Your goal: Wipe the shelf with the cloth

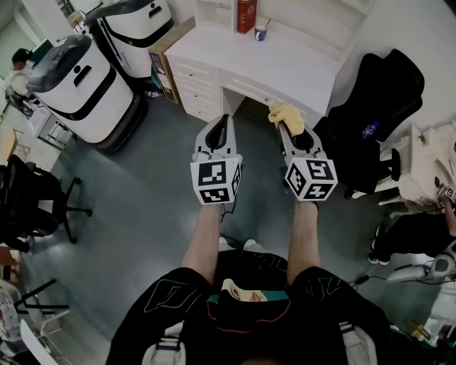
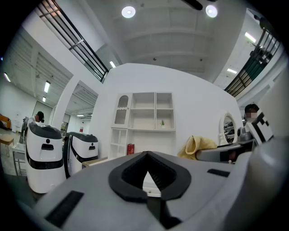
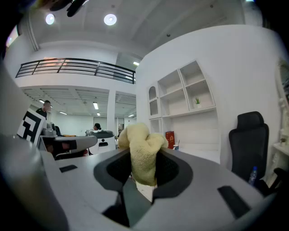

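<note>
While forearms reach forward, right gripper (image 3: 145, 155) clamps cloth (image 3: 139, 137); left gripper (image 2: 145, 154) closed, empty; desk (image 1: 285, 65), chair (image 1: 381, 100) ahead.

A white counter (image 1: 285, 68) beneath a white shelf (image 2: 146, 113) carries a red canister (image 1: 246, 16) and a small cup (image 1: 261, 31), standing close together near its back edge.

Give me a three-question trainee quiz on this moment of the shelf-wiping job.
1. True or false: the left gripper holds the cloth.
2. Beside the red canister on the desk stands: A) a cup, B) a book, C) a bottle.
3. Does the cloth touch the shelf yet?

Key: 1 false, the right gripper clamps it; the left is shut and empty. 2 A. 3 No, it is held short of the desk.
</note>
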`<act>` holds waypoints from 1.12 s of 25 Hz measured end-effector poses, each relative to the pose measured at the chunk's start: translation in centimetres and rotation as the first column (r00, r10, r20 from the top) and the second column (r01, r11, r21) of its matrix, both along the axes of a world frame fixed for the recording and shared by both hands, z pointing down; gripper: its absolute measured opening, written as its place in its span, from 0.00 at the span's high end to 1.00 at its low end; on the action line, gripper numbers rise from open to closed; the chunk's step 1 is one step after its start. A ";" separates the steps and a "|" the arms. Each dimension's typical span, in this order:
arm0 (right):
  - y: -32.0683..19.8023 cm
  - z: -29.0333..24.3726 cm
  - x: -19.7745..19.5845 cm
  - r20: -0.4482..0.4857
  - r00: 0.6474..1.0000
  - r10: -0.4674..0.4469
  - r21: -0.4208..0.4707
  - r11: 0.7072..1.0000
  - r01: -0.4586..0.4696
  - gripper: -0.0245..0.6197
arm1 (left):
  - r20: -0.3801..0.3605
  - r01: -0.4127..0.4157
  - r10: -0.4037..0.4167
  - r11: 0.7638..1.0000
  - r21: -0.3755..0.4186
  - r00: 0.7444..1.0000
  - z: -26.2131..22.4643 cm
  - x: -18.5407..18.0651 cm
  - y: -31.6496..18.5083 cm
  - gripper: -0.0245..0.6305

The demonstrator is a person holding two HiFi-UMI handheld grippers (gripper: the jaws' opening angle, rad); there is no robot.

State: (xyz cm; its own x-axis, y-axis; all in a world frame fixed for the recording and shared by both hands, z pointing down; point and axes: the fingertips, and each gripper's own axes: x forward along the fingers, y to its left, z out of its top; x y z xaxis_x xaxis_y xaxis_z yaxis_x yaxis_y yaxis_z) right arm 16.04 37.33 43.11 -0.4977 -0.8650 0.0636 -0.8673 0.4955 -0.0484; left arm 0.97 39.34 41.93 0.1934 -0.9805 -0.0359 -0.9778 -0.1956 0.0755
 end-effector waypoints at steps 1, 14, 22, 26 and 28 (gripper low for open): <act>0.0 -0.1 -0.3 0.008 1.000 0.008 0.007 1.000 -0.008 0.77 | -0.002 0.001 -0.001 1.000 0.003 1.000 0.0 -0.4 0.0 0.96; 1.7 -1.6 -6.7 -0.010 1.000 -0.003 0.052 0.999 0.003 0.77 | -0.016 0.001 0.000 0.999 0.038 1.000 -1.4 -6.8 1.5 0.96; 1.9 -2.1 -9.9 -0.034 0.999 -0.032 0.066 0.997 0.034 0.77 | -0.070 0.007 -0.001 0.996 0.085 0.998 -2.9 -10.2 2.0 0.96; 1.3 -2.4 -11.2 -0.048 0.998 -0.045 0.075 0.996 0.048 0.77 | -0.082 0.013 -0.006 0.996 0.088 0.997 -3.0 -11.5 1.4 0.96; 0.3 -2.5 -11.4 -0.050 0.998 -0.043 0.076 0.996 0.047 0.77 | -0.082 0.015 -0.007 0.996 0.092 0.997 -3.1 -11.8 0.7 0.96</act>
State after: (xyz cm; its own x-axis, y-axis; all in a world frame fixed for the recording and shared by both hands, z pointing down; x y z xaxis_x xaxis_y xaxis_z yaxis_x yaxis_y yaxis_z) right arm 4.69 37.68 40.58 -0.5343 -0.8450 0.0230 -0.8443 0.5348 0.0330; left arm -10.84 40.00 38.80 0.1750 -0.9743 -0.1420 -0.9712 -0.1945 0.1373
